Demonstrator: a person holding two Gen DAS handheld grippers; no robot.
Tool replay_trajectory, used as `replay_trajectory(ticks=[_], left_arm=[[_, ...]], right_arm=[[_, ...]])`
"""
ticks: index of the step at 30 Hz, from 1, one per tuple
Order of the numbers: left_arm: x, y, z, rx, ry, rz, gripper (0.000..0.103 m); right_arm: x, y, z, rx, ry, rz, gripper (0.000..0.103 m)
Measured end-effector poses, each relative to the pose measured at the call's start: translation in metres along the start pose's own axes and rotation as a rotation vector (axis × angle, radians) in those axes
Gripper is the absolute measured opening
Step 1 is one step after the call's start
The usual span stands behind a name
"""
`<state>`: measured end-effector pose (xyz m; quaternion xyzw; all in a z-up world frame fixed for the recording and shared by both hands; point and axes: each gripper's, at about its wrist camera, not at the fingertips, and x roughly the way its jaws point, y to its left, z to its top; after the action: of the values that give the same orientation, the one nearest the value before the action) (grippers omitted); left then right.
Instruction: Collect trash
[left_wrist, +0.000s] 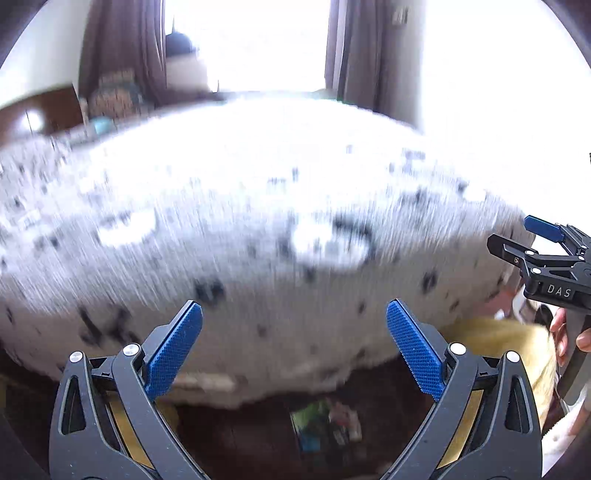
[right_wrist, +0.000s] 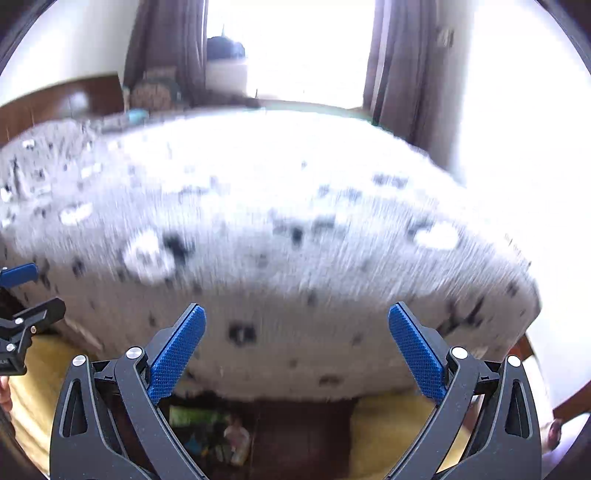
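Both views are motion-blurred. A small heap of trash (left_wrist: 325, 424), green and colourful wrappers, lies on the dark floor at the foot of a bed; it also shows in the right wrist view as trash (right_wrist: 207, 428). My left gripper (left_wrist: 294, 305) stands open above it with nothing between its blue pads. My right gripper (right_wrist: 297, 307) is open and empty too. Each gripper shows at the edge of the other's view: the right gripper (left_wrist: 517, 236) and the left gripper (right_wrist: 37, 291). White patches (left_wrist: 325, 240) on the bed cover are too blurred to tell whether they are print or paper.
A bed (left_wrist: 258, 166) with a grey-white speckled cover fills the middle. Yellow cloth (left_wrist: 498, 339) lies by its foot on both sides of the dark floor strip. A hand (left_wrist: 565, 332) holds the right gripper. Brown curtains (right_wrist: 402, 55) flank a bright window behind.
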<state>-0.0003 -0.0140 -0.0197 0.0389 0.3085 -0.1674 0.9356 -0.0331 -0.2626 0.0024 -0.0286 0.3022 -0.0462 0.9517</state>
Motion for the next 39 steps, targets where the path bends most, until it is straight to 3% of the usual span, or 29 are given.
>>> replay_trajectory(ticks=[6,10,13,19,26,39], left_arm=[[-0.051,-0.006,0.047,0.040,-0.211,0.070,0.095],[-0.079,-0.008,0.070,0.056,-0.294,0.113,0.095],[-0.092,-0.007,0.081,0.043,-0.332,0.105,0.095],[-0.092,-0.004,0.082,-0.027,-0.355,0.074,0.095],[-0.088,0.002,0.069,-0.063,-0.347,0.125,0.095],[-0.091,0.002,0.061,-0.061,-0.352,0.143,0.095]], right_arm=[[-0.052,-0.012,0.045,0.044,-0.191,-0.030,0.099],[-0.076,-0.017,0.062,0.078,-0.276,-0.058,0.099],[-0.087,-0.016,0.071,0.101,-0.309,-0.082,0.099],[-0.095,-0.013,0.068,0.129,-0.338,-0.093,0.099],[-0.101,-0.007,0.061,0.140,-0.369,-0.113,0.100],[-0.091,0.006,0.055,0.118,-0.340,-0.091,0.099]])
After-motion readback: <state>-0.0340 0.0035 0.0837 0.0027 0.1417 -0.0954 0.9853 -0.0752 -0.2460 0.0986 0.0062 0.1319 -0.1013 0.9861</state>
